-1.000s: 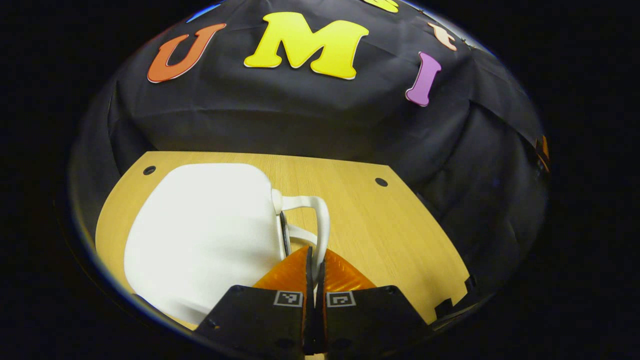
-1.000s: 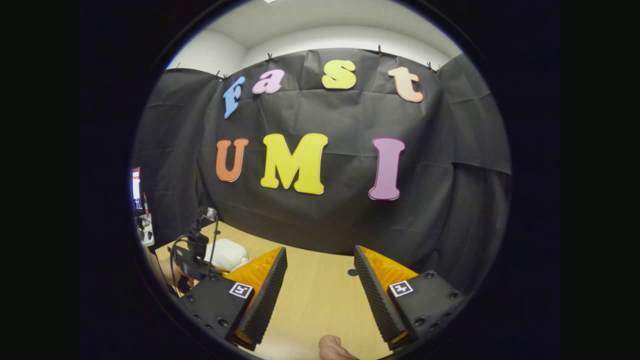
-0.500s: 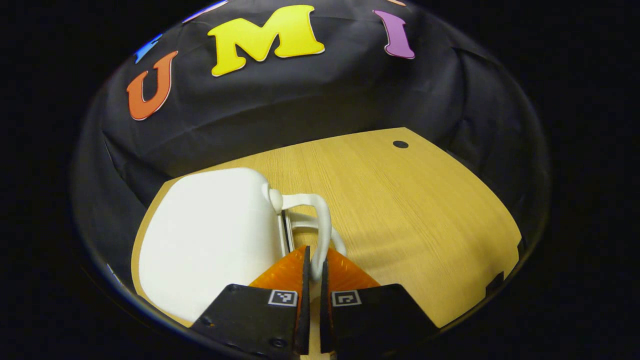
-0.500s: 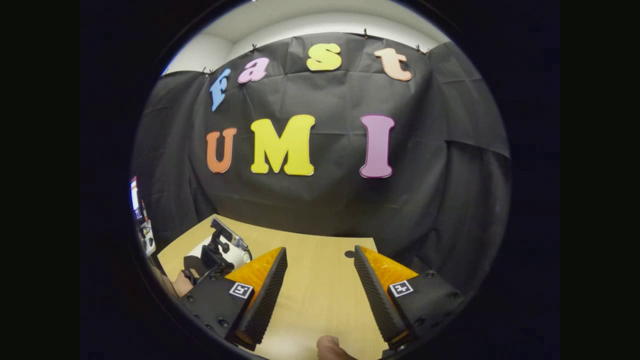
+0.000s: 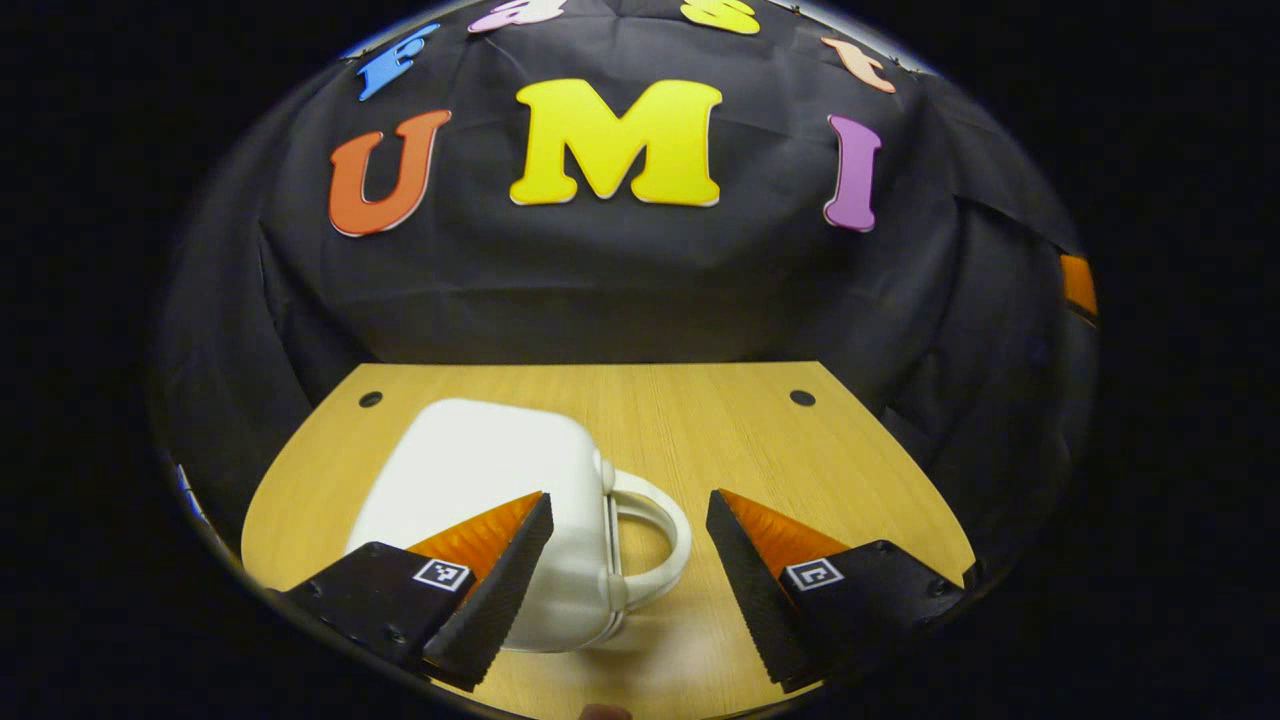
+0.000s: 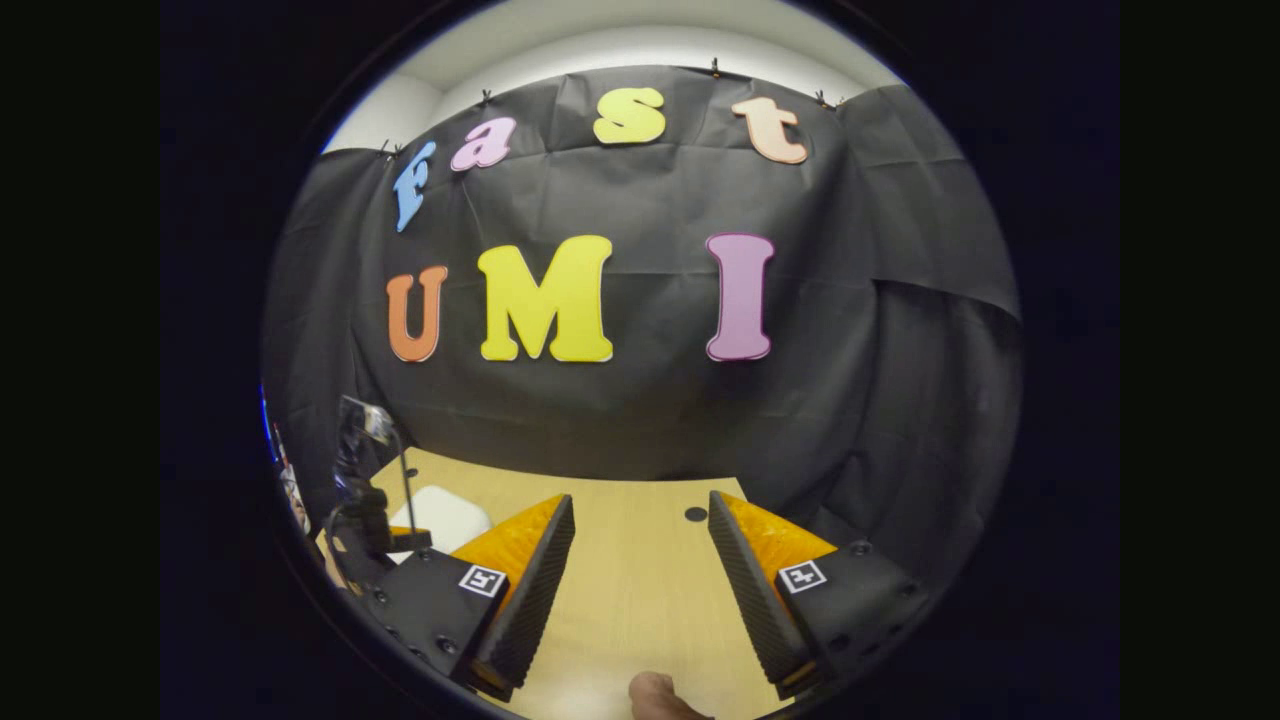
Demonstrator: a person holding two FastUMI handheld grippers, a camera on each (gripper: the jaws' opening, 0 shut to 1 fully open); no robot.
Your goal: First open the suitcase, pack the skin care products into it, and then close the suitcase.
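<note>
A small white suitcase [image 5: 490, 500] lies flat and closed on the wooden table [image 5: 760, 450], its looped white handle [image 5: 655, 550] pointing to the right in the left gripper view. My left gripper [image 5: 628, 590] stands open just above and behind the handle, its left finger over the case's near corner. In the right gripper view my right gripper [image 6: 640, 590] is open over bare table, and the suitcase [image 6: 440, 515] shows small at the far left behind the other gripper's body [image 6: 370, 500].
Black cloth walls close the table off at the back and sides. Round holes [image 5: 802, 397] mark the tabletop near the back corners. A fingertip [image 6: 655, 695] shows at the bottom edge of the right gripper view.
My left gripper was shut on the suitcase handle; it has let go, opened wide and drawn back. The suitcase now lies still on the table. The right gripper has barely moved.
</note>
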